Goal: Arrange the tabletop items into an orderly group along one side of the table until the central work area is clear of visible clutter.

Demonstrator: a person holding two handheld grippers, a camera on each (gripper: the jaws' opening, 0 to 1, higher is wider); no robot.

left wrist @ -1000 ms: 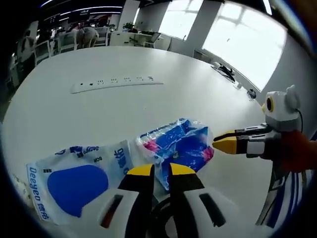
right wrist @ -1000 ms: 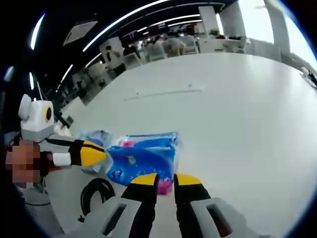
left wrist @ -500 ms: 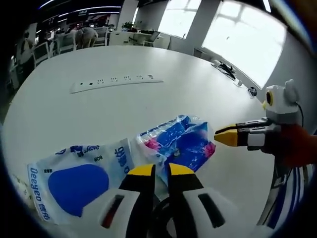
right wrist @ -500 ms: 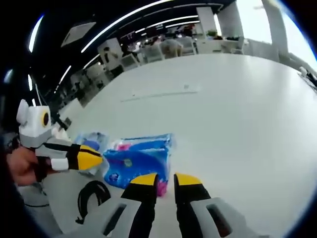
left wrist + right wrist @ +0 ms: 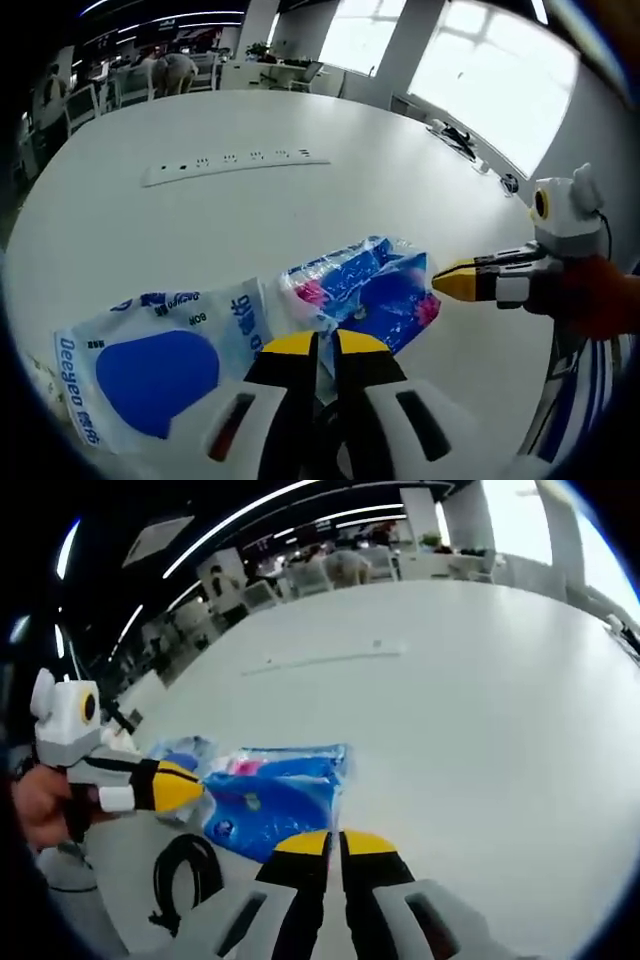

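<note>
White "Deeyeo" pouch beside blue pack

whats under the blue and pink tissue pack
The blue and pink tissue pack lies on the bare white table, its left end beside the wipes pouch. Anything beneath it is covered.

A wide white surface runs toward bright windows — daylight floods in. Beyond its far edge stand chairs and desks; long ceiling lights streak overhead — the rest is dim.
</note>
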